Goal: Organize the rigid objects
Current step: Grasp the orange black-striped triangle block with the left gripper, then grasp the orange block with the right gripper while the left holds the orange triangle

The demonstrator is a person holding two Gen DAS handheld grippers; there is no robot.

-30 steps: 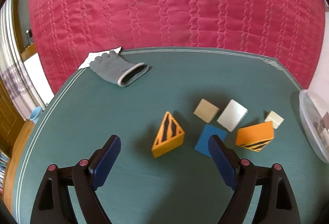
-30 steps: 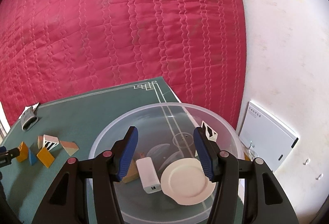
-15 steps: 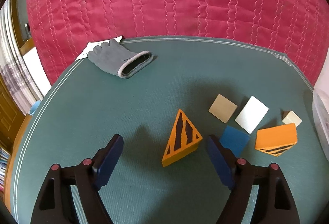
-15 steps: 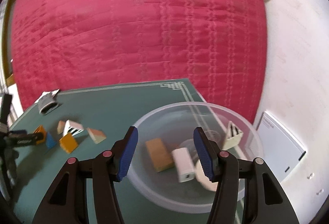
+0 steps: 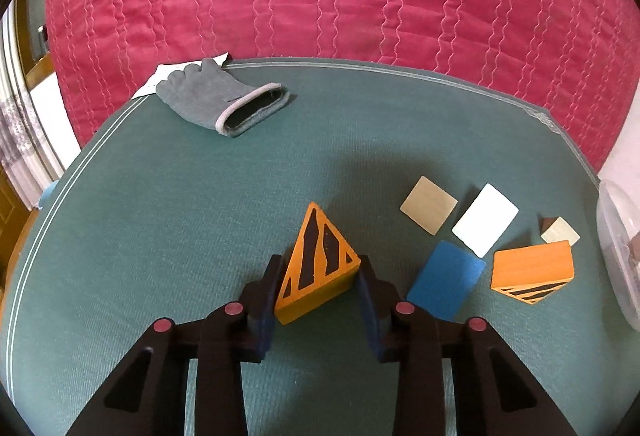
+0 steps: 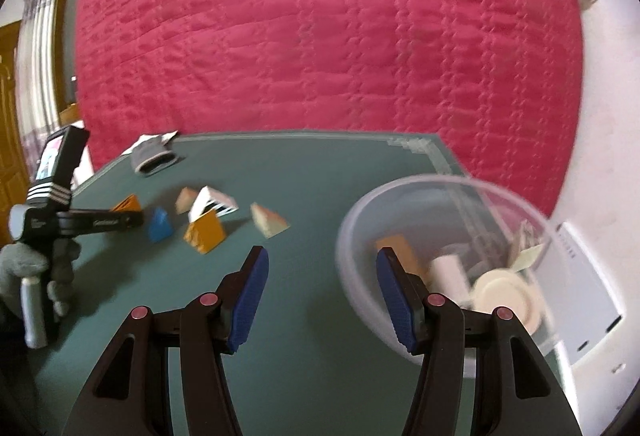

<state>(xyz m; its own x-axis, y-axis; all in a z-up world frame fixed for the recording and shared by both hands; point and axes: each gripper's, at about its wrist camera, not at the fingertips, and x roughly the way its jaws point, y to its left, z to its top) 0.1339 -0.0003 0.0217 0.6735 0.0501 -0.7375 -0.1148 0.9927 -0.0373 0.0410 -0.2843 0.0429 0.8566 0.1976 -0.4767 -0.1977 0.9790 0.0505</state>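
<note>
- striped orange wedge (image 5: pixel 316 268): lower centre of left wrist view, on green table (image 5: pixel 160 236), between the pads of left gripper (image 5: pixel 318 276); jaws closing, pads at both its flanks
- clear bowl (image 6: pixel 360 236): right of right wrist view, holds plate, blocks
- right gripper (image 6: pixel 320 296): spread, nothing between
- grey glove (image 5: pixel 216 104): upper left
- blue block (image 5: pixel 446 284), white block (image 5: pixel 484 224): right of wedge

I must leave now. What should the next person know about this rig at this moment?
Left hand-held gripper: jaws closing on the striped wedge, which sits on the table.
Right hand-held gripper: open, empty, beside the bowl.
Done: several items lie in the bowl.
Left: striped wedge, blue block, orange block, white block, two tan blocks. The glove lies at the far edge.
</note>
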